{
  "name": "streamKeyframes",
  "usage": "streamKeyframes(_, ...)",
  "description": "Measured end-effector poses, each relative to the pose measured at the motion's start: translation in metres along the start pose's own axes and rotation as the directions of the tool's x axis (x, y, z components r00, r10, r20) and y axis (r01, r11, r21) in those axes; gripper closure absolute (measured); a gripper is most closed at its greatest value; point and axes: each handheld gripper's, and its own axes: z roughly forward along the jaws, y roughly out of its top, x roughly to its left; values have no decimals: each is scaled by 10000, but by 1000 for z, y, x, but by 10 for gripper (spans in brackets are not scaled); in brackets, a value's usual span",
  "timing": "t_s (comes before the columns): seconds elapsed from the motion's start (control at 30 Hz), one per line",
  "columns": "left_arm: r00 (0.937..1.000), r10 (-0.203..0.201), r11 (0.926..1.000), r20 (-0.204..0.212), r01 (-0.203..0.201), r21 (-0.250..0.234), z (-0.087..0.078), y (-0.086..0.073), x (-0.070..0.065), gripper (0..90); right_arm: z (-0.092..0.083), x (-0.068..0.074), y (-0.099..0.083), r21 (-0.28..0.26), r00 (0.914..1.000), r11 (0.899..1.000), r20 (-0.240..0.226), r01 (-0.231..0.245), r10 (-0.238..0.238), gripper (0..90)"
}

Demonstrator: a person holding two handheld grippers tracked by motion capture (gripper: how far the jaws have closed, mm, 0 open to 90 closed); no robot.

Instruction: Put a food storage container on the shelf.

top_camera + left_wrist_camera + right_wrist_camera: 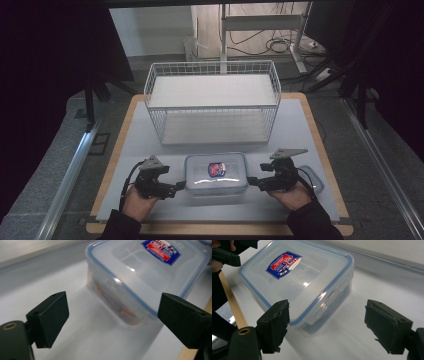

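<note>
The bench (305, 125), a pale mat on a wooden board, carries a white wire basket (212, 102) at its far side. Near the front edge sits the clear plastic container (216, 172), lid on, blue seal, label on top. It looks rigid, light and smooth-walled, so it is likely slippery; grip the short ends under the lid rim. The left tool (176, 186) and right tool (252, 181) flank it, jaws apart, holding nothing. Beyond: dark floor, cables.

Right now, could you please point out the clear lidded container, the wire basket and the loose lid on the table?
clear lidded container (216, 172): high view, on its lid beside the label.
wire basket (212, 62): high view, on the far top rim.
loose lid (315, 179): high view, on the part beyond the right hand.
</note>
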Motion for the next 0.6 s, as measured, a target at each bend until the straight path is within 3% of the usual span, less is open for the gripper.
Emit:
streamKeyframes(0.3, 9968, -202, 9991, 773, 173, 389, 23, 15, 3, 91, 16, -2, 11, 292, 9992, 9996, -393, 12, 0, 263)
streamKeyframes(0.43, 9840, -806, 9963, 1592, 745, 440, 32, 16, 11, 85, 29, -3, 16, 589, 9975, 9981, -663, -195, 234, 221)
streamKeyframes(0.57, 9740, -1004, 9942, 2032, 904, 583, 39, 17, 12, 82, 35, -5, 18, 791, 9928, 9952, -1004, -573, 651, 191)
streamKeyframes(0.6, 9687, -1121, 9927, 2216, 993, 682, 42, 18, 13, 80, 38, -5, 19, 947, 9900, 9928, -1135, -726, 833, 172)
